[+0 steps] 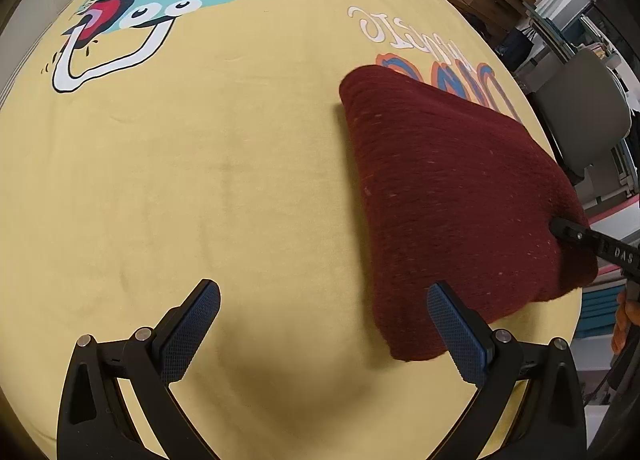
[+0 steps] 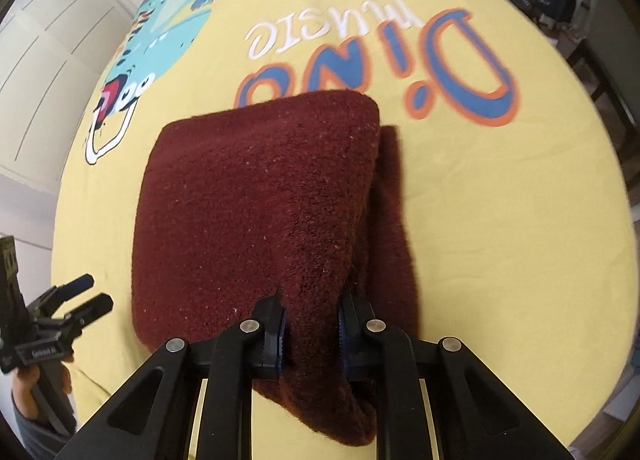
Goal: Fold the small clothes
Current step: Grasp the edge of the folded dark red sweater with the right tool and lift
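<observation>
Maroon cloth [image 2: 256,212], fuzzy and folded double, lies on my yellow dinosaur-print sheet [image 1: 200,180], long axis running six to twelve o'clock. At nine o'clock my left gripper [image 1: 324,324] hovers with jaws apart, empty. My right gripper [image 2: 311,330] is clamped on the cloth's near edge. Shelves stand beyond.

Each camera sat on its own gripper, looking steeply down along the fingers, close above the yellow sheet [image 1: 240,180]. The left view faced bare sheet; the right view hung nearer the dark red cloth [image 2: 256,200]. Both views shared that cloth and the printed lettering [image 2: 460,64].
</observation>
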{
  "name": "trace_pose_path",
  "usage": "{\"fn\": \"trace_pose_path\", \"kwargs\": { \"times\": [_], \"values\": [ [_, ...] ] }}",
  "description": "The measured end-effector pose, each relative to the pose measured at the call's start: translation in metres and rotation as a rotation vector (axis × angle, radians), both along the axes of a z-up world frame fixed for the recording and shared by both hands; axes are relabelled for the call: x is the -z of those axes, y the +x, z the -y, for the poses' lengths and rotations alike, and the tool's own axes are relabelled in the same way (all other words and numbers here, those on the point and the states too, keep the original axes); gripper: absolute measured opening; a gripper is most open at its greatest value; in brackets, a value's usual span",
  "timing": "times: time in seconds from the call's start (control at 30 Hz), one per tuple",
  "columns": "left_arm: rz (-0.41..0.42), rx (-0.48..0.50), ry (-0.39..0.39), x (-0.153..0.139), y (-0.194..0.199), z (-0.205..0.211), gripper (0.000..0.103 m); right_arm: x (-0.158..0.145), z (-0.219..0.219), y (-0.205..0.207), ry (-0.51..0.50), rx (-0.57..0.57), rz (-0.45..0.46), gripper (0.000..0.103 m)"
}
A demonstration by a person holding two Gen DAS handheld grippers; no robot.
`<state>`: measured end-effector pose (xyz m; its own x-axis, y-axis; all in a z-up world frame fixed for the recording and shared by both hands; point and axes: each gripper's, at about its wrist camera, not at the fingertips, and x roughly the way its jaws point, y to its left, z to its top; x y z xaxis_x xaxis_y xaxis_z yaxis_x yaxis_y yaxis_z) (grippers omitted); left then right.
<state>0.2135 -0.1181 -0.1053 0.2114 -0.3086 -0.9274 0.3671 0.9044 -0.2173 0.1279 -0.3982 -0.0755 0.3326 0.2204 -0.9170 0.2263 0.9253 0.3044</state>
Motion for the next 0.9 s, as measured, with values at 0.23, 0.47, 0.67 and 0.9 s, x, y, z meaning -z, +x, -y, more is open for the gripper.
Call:
{"fn": "trace_pose_path", "kwargs": {
  "times": [0.23,0.47,0.67,0.9],
  "values": [
    [-0.015,0.016,0.013,0.005,-0.004,0.008,0.102,0.035,-0.003,-0.015,-0.034,0.003,-0.047,0.024],
    [-0.002,0.016,-0.007,-0.001,0.000,0.011,0.102,0.018,0.010,-0.015,-0.067,0.042,-0.007,0.078],
    [0.002,0.077,-0.012,-0.013,0.014,0.050,0.102,-0.007,0.013,-0.003,-0.077,0.047,0.060,0.093],
    [-0.056,0.092,-0.003,0.012,0.030,0.089,0.102,0.018,-0.006,0.017,-0.062,-0.009,0.001,0.103]
  ]
}}
